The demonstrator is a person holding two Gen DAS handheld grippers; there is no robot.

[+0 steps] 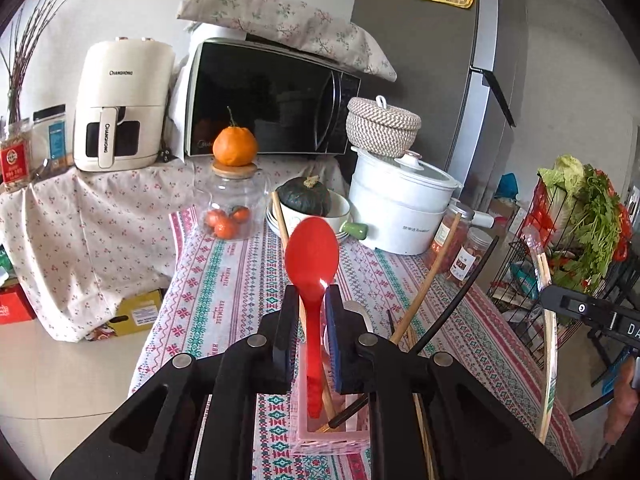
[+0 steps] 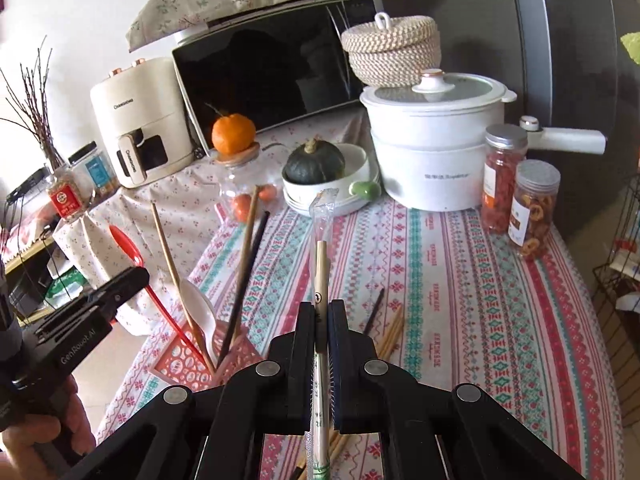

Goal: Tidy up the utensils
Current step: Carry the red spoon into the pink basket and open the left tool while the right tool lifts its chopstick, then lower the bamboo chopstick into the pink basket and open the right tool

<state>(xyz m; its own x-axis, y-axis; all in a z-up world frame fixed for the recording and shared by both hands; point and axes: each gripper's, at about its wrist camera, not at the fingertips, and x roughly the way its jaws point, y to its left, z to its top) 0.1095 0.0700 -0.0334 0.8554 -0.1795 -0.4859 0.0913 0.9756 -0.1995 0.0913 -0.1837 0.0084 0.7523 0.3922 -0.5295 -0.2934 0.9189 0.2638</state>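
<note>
Our left hand-held gripper (image 1: 311,322) stands slightly open around the red spoon (image 1: 313,258), whose handle sits in the pink utensil holder (image 1: 320,438) on the desk (image 1: 224,304). Our right hand-held gripper (image 2: 321,322) pinches wrapped chopsticks (image 2: 322,264); a careless insertion could tip the holder.
</note>
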